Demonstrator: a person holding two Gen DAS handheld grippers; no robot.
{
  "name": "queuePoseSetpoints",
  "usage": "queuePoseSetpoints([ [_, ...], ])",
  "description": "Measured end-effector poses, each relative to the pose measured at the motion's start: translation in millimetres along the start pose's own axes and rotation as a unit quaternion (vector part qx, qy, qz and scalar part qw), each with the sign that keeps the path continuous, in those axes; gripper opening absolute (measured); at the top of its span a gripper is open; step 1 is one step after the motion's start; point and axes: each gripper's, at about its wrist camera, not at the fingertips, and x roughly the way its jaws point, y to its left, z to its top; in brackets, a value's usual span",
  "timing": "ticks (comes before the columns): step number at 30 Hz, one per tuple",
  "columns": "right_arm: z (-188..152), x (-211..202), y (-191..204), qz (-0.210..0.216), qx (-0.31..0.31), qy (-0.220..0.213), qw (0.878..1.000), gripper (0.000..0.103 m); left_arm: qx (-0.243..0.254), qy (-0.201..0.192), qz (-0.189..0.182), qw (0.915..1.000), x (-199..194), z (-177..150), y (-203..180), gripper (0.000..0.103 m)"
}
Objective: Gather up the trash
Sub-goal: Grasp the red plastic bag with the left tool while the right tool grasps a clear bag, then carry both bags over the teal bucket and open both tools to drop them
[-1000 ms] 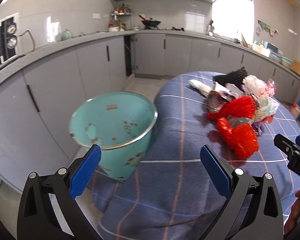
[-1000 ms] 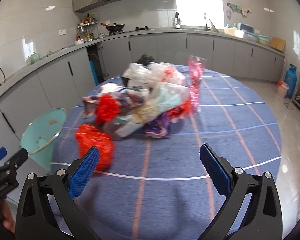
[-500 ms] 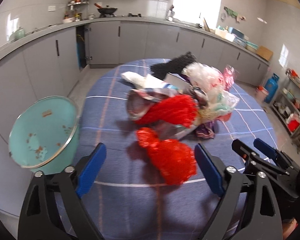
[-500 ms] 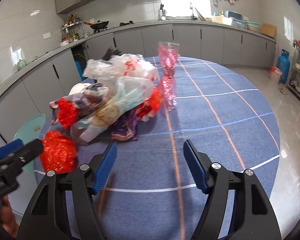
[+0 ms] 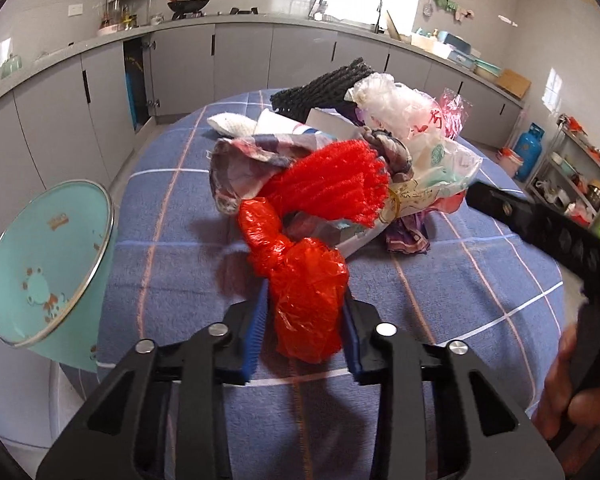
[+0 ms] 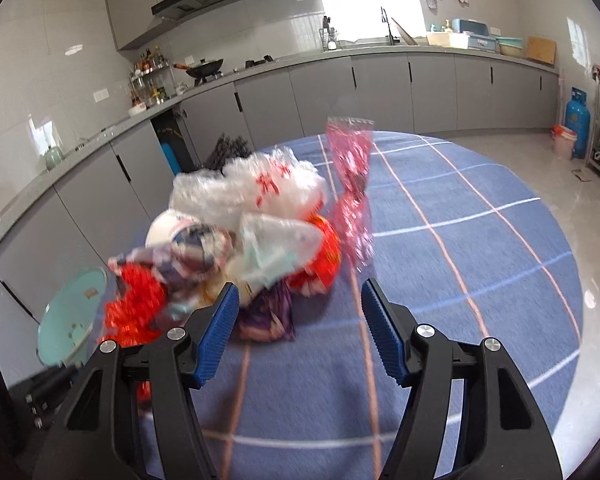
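Note:
A crumpled red plastic bag (image 5: 300, 264) lies on the blue checked tablecloth (image 5: 172, 248) at the near edge of a trash pile (image 5: 340, 168). My left gripper (image 5: 305, 320) is closing on it, its blue pads pressing the bag from both sides. The pile holds a red net, clear bags, printed wrappers and a black net. In the right wrist view my right gripper (image 6: 300, 292) stands open just short of the pile (image 6: 252, 220), a purple wrapper (image 6: 268, 316) lying near its left fingertip. Nothing is gripped there.
A teal waste bin (image 5: 44, 264) stands beside the table at the left, also the teal bin (image 6: 70, 320) in the right wrist view. A pink cellophane wrapper (image 6: 350, 184) stands upright behind the pile. Grey kitchen cabinets line the walls. A hand (image 5: 572, 400) holds the right gripper.
My left gripper swung from the bin toward the pile and narrowed from wide open onto the red bag. The right gripper narrowed partway and moved closer to the pile.

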Motion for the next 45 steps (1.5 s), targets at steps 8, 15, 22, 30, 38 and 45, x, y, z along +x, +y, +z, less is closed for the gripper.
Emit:
queuePoseSetpoints([
  [8, 21, 33, 7, 0.010, 0.050, 0.019, 0.998, 0.059, 0.007, -0.026, -0.027, 0.9993, -21, -4, 15, 0.028],
  [15, 19, 32, 12, 0.037, 0.052, 0.022, 0.998, 0.022, 0.000, -0.035, -0.028, 0.9990, -34, -11, 25, 0.029],
  [22, 26, -18, 12, 0.037, 0.035, -0.035, 0.998, 0.021, -0.005, -0.060, -0.028, 0.9978, -51, -9, 30, 0.029],
  [30, 41, -69, 8, -0.012, 0.007, -0.126, 0.992, 0.021, -0.016, -0.089, -0.018, 0.9957, -74, -10, 37, 0.029],
  [38, 31, -71, 28, 0.020, -0.003, -0.121, 0.992, 0.021, -0.037, -0.120, -0.001, 0.9921, -99, -12, 57, 0.029],
  [45, 25, -49, 78, 0.076, -0.035, -0.093, 0.992, 0.021, -0.062, -0.131, 0.033, 0.9890, -112, -15, 88, 0.029],
])
